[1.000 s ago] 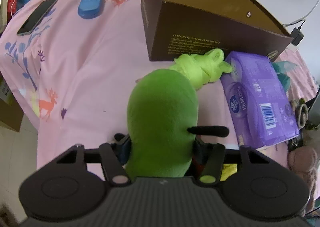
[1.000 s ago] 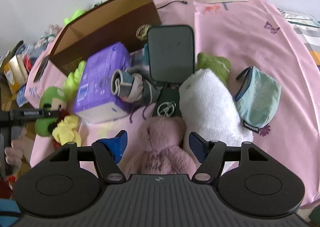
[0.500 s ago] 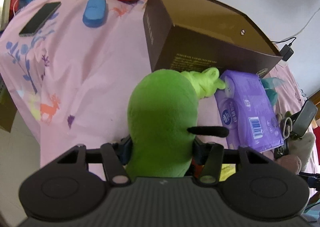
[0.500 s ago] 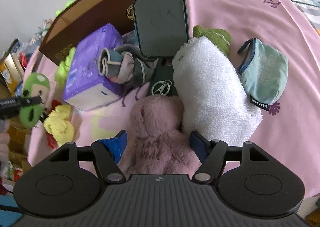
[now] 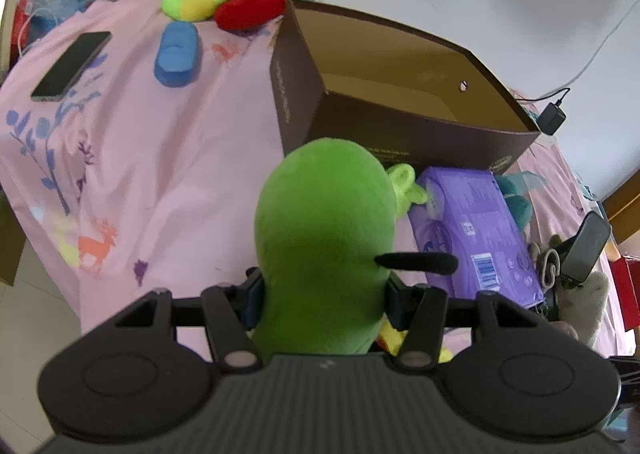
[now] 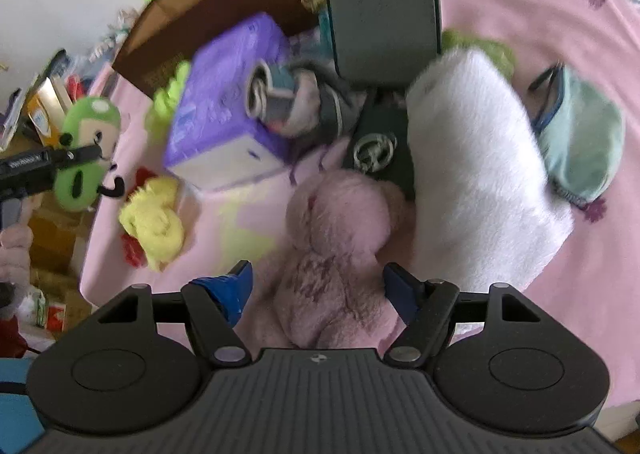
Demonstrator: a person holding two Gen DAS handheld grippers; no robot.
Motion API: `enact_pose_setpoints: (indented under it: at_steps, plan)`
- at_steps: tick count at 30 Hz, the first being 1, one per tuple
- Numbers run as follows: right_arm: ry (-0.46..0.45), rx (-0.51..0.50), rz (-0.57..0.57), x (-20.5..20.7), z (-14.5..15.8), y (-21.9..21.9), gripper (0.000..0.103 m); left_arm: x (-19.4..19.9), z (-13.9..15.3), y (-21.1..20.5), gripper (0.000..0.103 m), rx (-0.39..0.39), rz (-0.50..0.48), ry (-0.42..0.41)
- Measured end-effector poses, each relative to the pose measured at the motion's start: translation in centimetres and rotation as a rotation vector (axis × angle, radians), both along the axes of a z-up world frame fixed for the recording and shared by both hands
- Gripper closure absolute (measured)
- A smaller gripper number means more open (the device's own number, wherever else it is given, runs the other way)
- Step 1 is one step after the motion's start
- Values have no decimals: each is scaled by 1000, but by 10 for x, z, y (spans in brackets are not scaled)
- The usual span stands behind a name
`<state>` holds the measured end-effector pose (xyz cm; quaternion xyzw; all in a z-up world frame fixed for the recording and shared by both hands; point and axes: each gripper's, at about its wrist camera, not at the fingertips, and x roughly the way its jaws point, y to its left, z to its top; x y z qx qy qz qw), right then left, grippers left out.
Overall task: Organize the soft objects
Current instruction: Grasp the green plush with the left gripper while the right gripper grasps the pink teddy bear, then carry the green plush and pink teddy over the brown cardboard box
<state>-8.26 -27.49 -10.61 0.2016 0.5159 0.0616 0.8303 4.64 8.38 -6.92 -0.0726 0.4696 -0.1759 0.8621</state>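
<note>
Green toy: the green plush toy [image 5: 324,238] is up in the air, held in front of the brown box [image 5: 360,125]. From the other side I can see its face and little black arm.
Left gripper: the left gripper [image 5: 322,290] squeezes the green toy from both sides, low on its body. That leaves the round top free to go first, I think.
Why it is held so: the toy points at the box, so I think the box is where soft things go.
Brown box: it is open on top and I see nothing in the part of the inside that shows. The near wall is tall, so I think the toy must go up and over that edge.
Room by the box: a small yellow-green toy [image 5: 404,185] and a purple tissue pack [image 5: 476,225] lie right by the near wall. The air above them looks free.
Pink bunny: the pink plush bunny [image 6: 336,254] lies on the pink sheet [image 5: 132,157], touching the white fluffy roll [image 6: 476,169].
Right gripper: the right gripper [image 6: 318,286] is wide, one blue finger on each side of the bunny. It is not squeezing yet.
Tight spots: the white roll is very close to the right finger, so I think it could get pinched too.
Bed edge: the bunny is close to the near edge of the bed.
</note>
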Motion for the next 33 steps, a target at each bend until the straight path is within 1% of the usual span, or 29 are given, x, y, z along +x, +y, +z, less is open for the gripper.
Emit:
enact_pose_setpoints:
  at_steps: [1,4,5,7,8,9,12,13,14,15,18,23,26,30,33]
  plan:
    - [6,-29,-11,3,-3,3,45,0,-1,-2,47,2,-4,4]
    - [3,-7,-21,8,-12,9,45,-1,0,-8,47,10,-20,-3]
    - [7,-4,-27,10,-16,12,43,-2,1,-9,47,12,-24,-8]
    - [-30,-47,-15,11,-15,23,43,-3,4,-12,47,21,-28,-21]
    - [-45,-65,-9,11,-15,28,47,-4,6,-13,47,24,-29,-27]
    - [-50,-61,-4,11,-16,30,47,-5,8,-14,47,25,-30,-32]
    - [-60,-15,-24,10,-16,30,60,-6,10,-15,47,31,-33,-38]
    - [-62,7,-28,10,-15,27,72,-6,11,-16,47,35,-34,-40]
    - [-65,33,-33,10,-14,25,77,-7,11,-17,47,36,-35,-40]
    - [-65,53,-42,9,-13,23,78,-7,12,-18,47,34,-38,-40]
    - [-56,86,-50,7,-10,19,80,-8,14,-21,47,32,-48,-45]
    - [-66,219,-74,-5,0,12,80,-8,24,-27,47,16,-68,-67]
    - [-83,221,-58,-10,13,10,80,-9,32,-31,46,2,-86,-89]
    - [-156,221,-40,-18,32,4,80,-8,40,-38,46,-6,-104,-110]
    - [-226,257,-27,-23,50,-2,80,-6,42,-43,46,-16,-115,-115]
